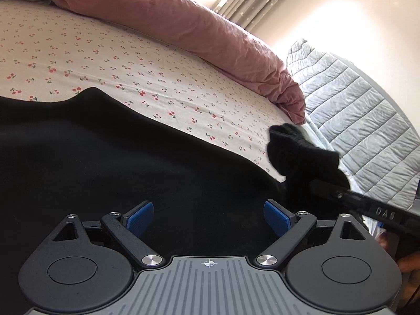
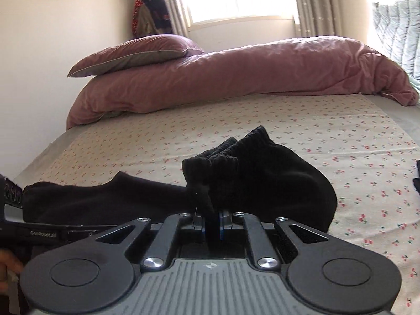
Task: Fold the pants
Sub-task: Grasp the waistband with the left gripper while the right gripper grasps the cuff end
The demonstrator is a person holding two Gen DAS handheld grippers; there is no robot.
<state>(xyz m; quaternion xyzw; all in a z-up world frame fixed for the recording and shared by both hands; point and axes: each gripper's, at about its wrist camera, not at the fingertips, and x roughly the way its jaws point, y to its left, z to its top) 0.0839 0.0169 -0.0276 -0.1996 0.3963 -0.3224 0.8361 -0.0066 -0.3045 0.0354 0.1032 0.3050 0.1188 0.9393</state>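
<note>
One cherry-print bedsheet (image 2: 288,120) under black pants (image 1: 105,157), pink duvet (image 2: 236,73) behind.

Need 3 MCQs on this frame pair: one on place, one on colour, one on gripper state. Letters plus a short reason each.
1. Where do the pants lie?
A. on the cherry-print sheet
B. on a wooden floor
C. over a chair

2. What colour is the duvet bunched at the far side of the bed?
A. green
B. dusty pink
C. white

3. How do the grippers stand?
A. both open
B. both shut
C. left gripper open, right gripper shut on the pants

Answers:
1 A: black cloth spreads across the printed sheet.
2 B: pink in both views.
3 C: the left's blue pads sit wide apart; the right's pads meet on a bunched ribbed end of the pants.
</note>
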